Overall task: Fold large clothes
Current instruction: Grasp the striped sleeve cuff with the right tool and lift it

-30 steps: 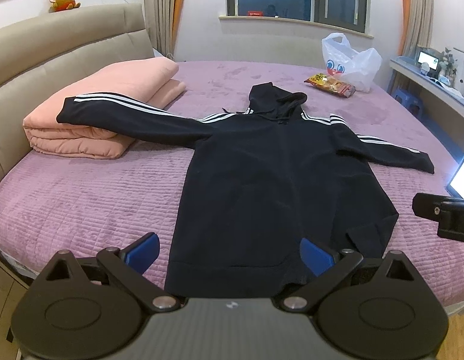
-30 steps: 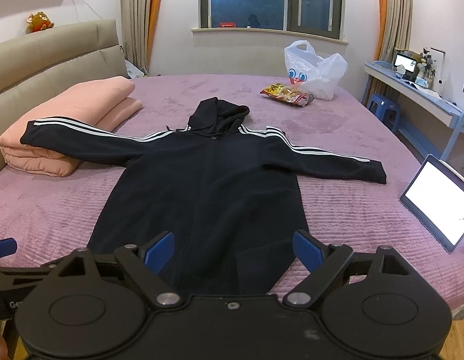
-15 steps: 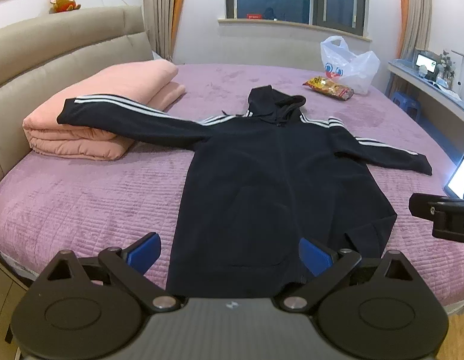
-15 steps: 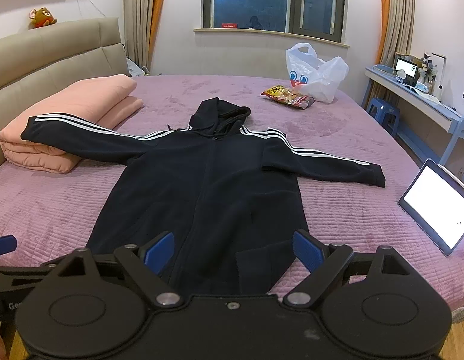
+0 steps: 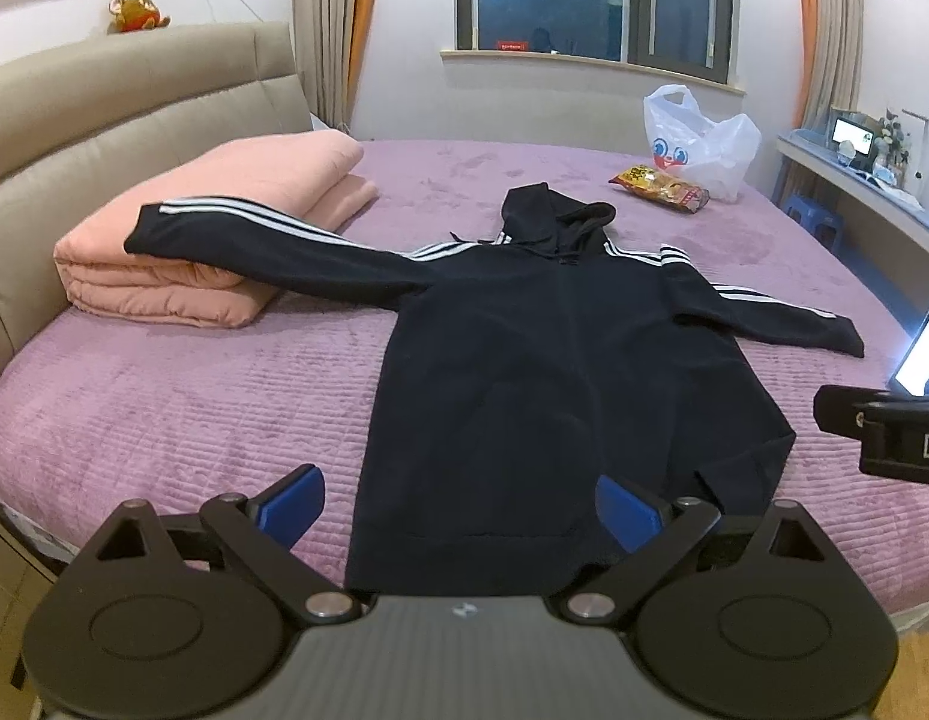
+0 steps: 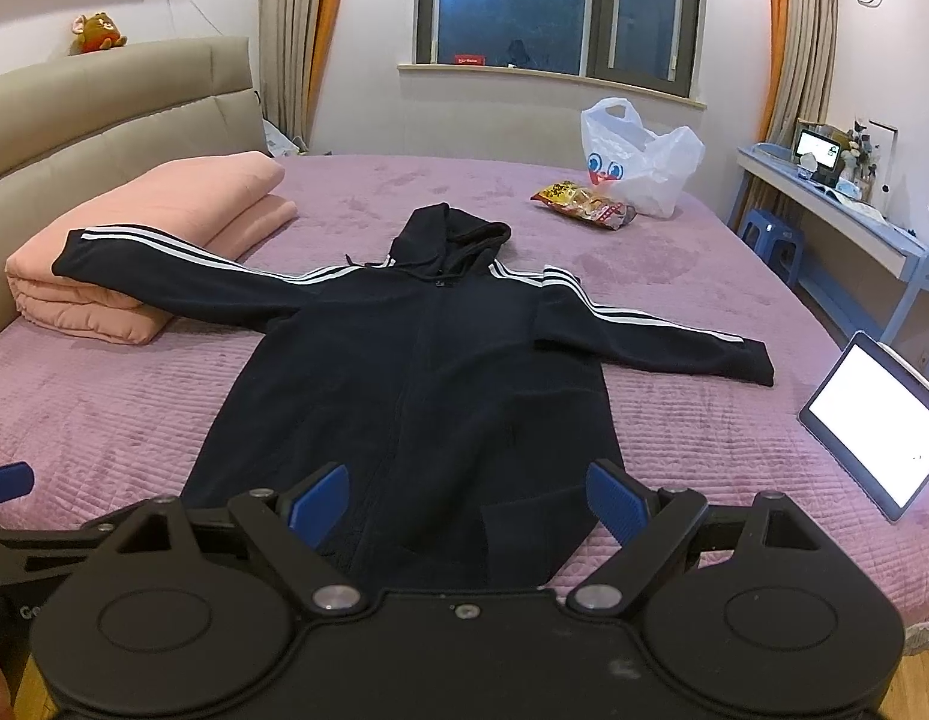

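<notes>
A black hoodie [image 5: 542,372] with white sleeve stripes lies flat and spread out on the purple bed, hood away from me; it also shows in the right wrist view [image 6: 428,384]. Its left sleeve rests on a folded pink blanket [image 5: 212,228]. My left gripper [image 5: 461,504] is open and empty, held above the hoodie's hem. My right gripper [image 6: 467,501] is open and empty, also above the hem, a little to the right. Neither touches the cloth. Part of the right gripper's body [image 5: 884,432] shows at the left wrist view's right edge.
The purple bed [image 6: 104,396] has a beige headboard [image 5: 104,102] on the left. A white plastic bag [image 6: 638,162] and a snack packet [image 6: 584,204] lie at the far side. A lit tablet [image 6: 872,426] lies at the bed's right edge. A blue desk [image 6: 836,210] stands on the right.
Both grippers have pulled back and risen slightly, so the hoodie sits a little farther away in both views. The hoodie has not moved and both grippers stay open.
</notes>
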